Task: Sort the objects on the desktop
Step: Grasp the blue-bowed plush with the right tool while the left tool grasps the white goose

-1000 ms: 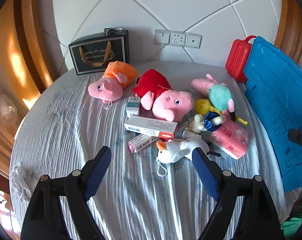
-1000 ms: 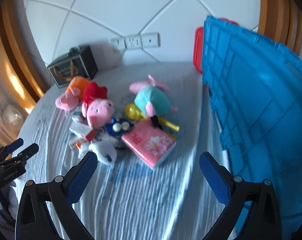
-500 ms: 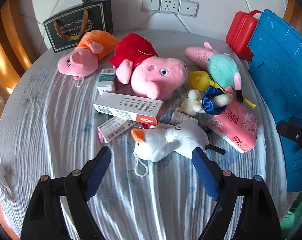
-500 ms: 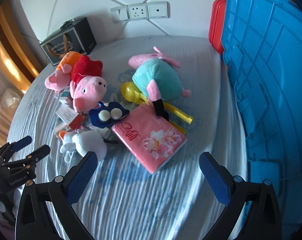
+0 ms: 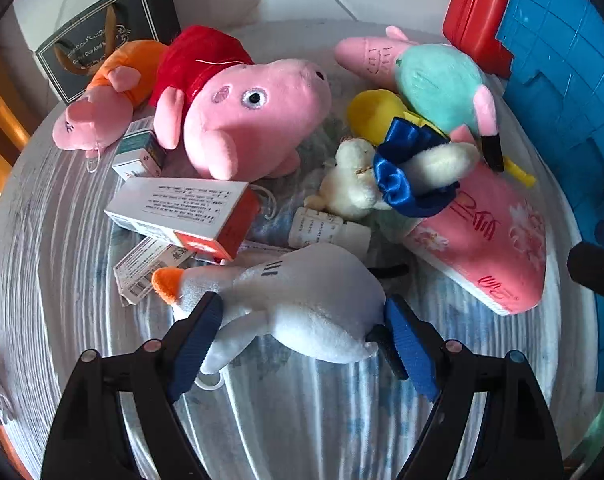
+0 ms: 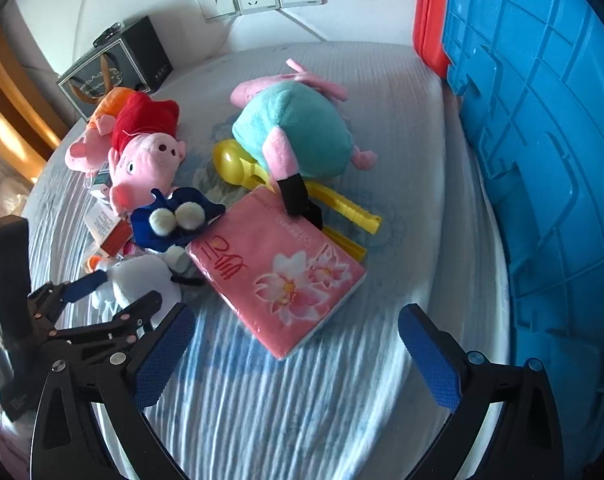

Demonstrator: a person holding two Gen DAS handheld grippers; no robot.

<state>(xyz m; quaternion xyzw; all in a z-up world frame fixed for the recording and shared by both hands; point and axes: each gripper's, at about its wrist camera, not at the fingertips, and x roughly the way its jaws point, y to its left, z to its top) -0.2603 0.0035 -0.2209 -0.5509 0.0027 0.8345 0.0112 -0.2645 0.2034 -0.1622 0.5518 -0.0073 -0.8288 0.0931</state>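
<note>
Left gripper [image 5: 303, 334] at white goose plush [image 5: 302, 300]; right gripper [image 6: 294, 354] over bare counter [image 6: 262, 400].

Left: fingers [image 5: 198, 330] spread wide, one either side of the goose's body, touching or just beside it; grip not closed. Goose lies on the counter's near edge of the pile, orange beak toward a red-and-white carton [image 5: 182, 210]. Right: fingers [image 6: 164, 356] spread wide, holding nothing, just short of the pink tissue pack [image 6: 278, 276]. Blue crate [image 6: 541, 140] stands at the right.
</note>
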